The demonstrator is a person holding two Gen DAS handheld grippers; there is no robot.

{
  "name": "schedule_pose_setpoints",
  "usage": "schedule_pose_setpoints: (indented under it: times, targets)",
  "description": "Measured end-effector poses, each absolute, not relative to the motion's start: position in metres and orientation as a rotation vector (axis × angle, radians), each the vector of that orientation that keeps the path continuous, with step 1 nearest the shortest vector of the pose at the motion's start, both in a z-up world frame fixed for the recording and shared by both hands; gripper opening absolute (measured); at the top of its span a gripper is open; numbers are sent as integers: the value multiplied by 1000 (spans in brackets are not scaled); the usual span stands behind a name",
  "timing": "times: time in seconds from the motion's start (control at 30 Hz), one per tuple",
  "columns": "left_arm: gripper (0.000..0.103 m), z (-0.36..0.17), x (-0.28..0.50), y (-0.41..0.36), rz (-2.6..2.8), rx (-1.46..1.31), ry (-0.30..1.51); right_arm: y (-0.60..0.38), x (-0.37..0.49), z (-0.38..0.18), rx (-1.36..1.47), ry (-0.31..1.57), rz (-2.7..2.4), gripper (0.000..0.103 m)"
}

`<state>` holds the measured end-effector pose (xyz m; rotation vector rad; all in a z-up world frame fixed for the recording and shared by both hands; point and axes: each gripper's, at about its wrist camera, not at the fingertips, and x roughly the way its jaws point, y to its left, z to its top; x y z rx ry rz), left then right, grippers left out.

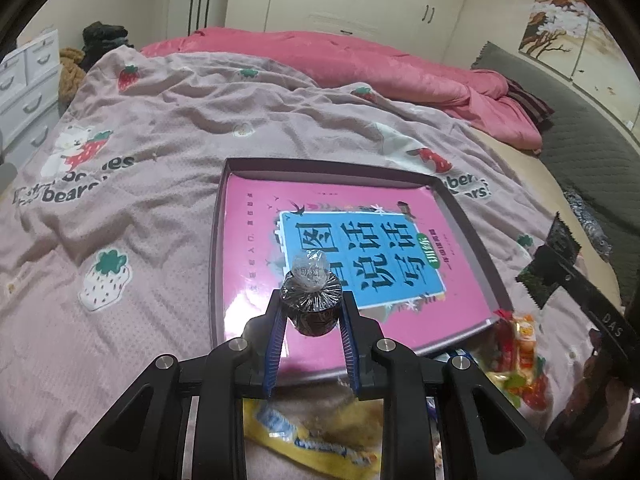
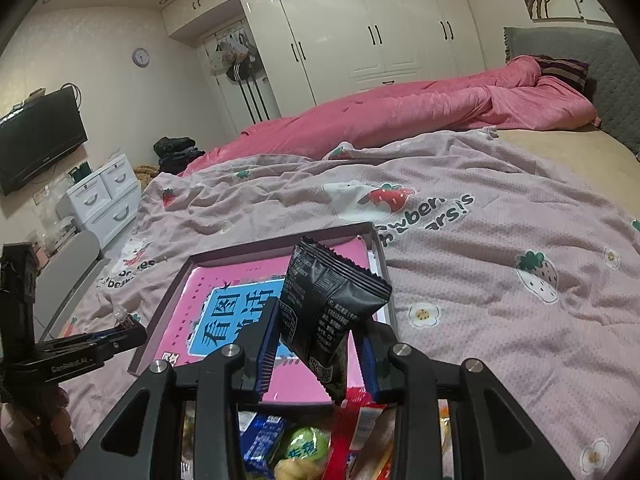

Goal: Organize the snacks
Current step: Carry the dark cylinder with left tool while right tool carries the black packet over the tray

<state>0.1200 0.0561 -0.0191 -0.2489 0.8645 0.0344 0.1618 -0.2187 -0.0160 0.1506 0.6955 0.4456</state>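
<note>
Two grippers each carry one snack above the bed. The left gripper has its blue pads pressed on the sides of a small dark round sweet wrapped in clear film, whose twisted top points away from the camera. The right gripper pinches a black snack packet near its lower half; the packet stands tilted, its crimped upper edge rising above the fingers.

Both snacks hang over the near part of a shallow tray with low dark walls, which lies on a pink strawberry-print blanket. A pink book with a blue title panel fills the bottom of the tray, and its surface is bare. The tray's near edge runs just under the fingers of both grippers. Around the tray, the blanket is open on the left, far and right sides.

More snacks lie in a pile on the blanket just before the tray's near edge, under both grippers: a yellow bag, and red and orange packets near the tray's right corner.
</note>
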Motion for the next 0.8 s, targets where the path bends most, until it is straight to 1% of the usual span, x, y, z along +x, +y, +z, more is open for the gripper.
schedule_pose_setpoints:
  times: [0.4, 0.53, 0.8]
  targets:
    - [27, -55, 139, 58, 54, -235, 957, -213, 191, -45, 144, 798, 444, 36]
    - [27, -61, 140, 56, 47, -228, 978, -209, 195, -58, 155, 851, 469, 36]
    - [27, -70, 139, 54, 37, -230, 1013, -203, 197, -70, 127, 898, 464, 36]
